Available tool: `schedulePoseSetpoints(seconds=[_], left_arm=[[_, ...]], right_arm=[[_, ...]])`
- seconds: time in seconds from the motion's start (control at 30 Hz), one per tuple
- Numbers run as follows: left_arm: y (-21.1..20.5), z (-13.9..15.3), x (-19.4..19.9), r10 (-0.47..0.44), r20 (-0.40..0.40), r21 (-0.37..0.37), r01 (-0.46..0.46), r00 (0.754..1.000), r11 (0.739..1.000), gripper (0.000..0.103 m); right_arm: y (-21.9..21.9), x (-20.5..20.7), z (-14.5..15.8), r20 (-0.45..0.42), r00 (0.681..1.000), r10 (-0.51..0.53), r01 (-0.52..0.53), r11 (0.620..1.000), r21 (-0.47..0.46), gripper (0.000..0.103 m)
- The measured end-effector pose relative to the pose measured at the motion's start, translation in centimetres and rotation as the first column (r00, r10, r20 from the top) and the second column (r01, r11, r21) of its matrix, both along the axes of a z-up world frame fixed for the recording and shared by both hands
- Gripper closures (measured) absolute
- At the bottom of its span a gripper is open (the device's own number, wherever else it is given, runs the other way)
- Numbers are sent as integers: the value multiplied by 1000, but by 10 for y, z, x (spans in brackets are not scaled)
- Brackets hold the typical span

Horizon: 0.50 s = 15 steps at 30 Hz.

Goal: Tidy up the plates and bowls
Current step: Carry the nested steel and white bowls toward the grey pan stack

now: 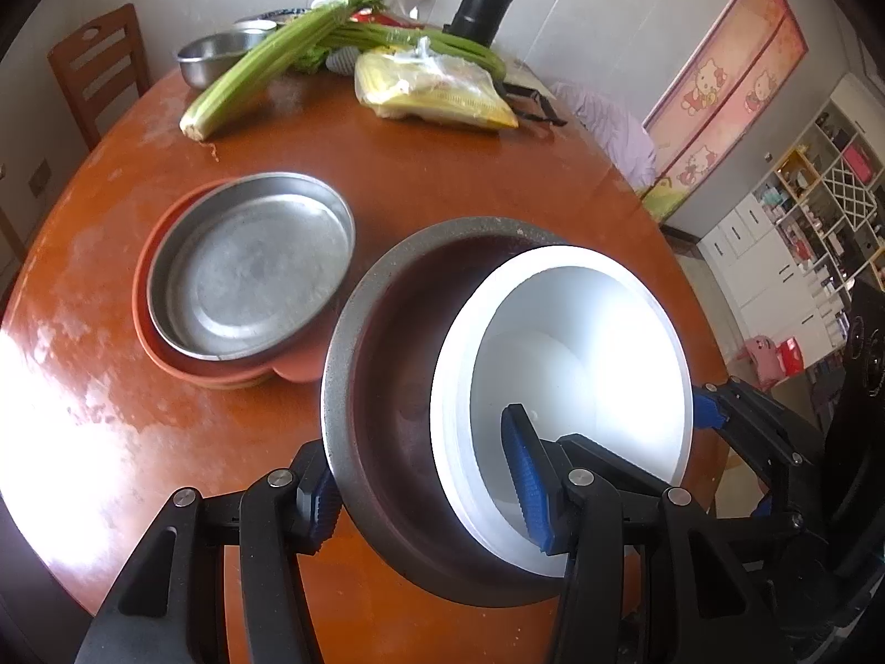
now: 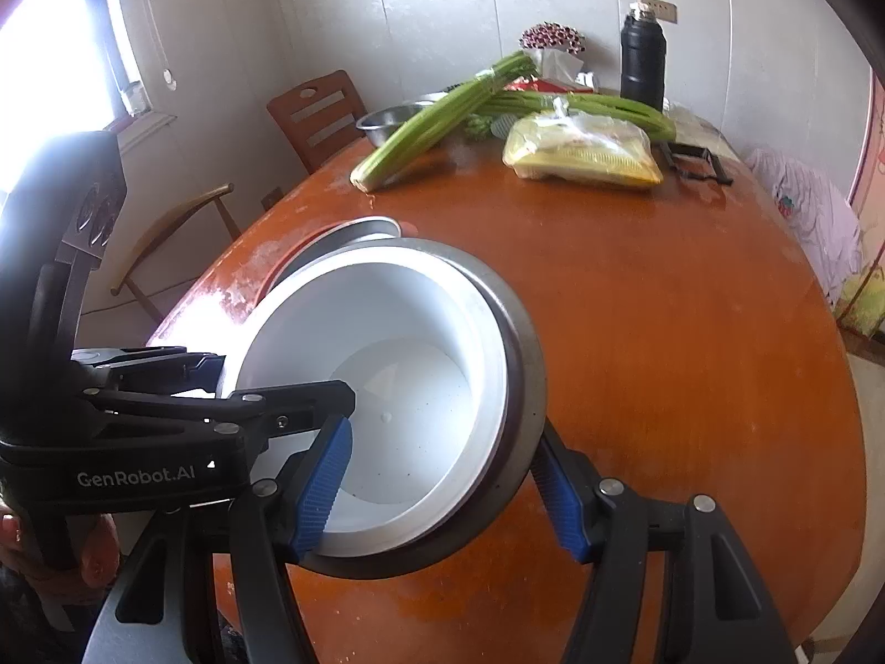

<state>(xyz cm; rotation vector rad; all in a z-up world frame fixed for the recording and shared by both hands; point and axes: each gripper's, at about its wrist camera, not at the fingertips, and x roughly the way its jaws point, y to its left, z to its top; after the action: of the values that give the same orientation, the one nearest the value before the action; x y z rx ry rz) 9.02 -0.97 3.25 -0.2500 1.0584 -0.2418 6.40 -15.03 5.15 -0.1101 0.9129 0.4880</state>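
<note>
A white bowl (image 1: pixel 558 365) sits nested inside a grey metal bowl (image 1: pixel 387 365), and the pair hangs tilted above the round wooden table (image 1: pixel 420 177). My left gripper (image 1: pixel 423 489) is shut on the near wall of both bowls, one pad outside the grey one and one inside the white one. My right gripper (image 2: pixel 442 492) is shut on the opposite side of the white bowl (image 2: pixel 398 382) and grey bowl (image 2: pixel 525 387) in the same way. A flat steel plate (image 1: pixel 249 271) rests on an orange plate (image 1: pixel 160 343) to the left.
At the table's far side lie celery stalks (image 1: pixel 265 55), a steel bowl (image 1: pixel 210 58), a yellow food bag (image 1: pixel 437 91) and a black flask (image 1: pixel 484 0). A wooden chair (image 1: pixel 97 66) stands beyond the left edge. A person's hand (image 2: pixel 94 553) grips the left tool.
</note>
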Motion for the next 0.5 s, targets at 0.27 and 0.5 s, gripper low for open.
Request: schedulePoseSetpoints(seconds=[0.27,0.5], left_arm=[[17,18,11,22,25,4,-22,999,1000,50],[37,31,19,36,56,5,-37,998,999,50]], right_arm=[[16,13,17,24,1000,19,-19,1000,6,38],[36,25,29,44,998,34,-34,999,5,38]])
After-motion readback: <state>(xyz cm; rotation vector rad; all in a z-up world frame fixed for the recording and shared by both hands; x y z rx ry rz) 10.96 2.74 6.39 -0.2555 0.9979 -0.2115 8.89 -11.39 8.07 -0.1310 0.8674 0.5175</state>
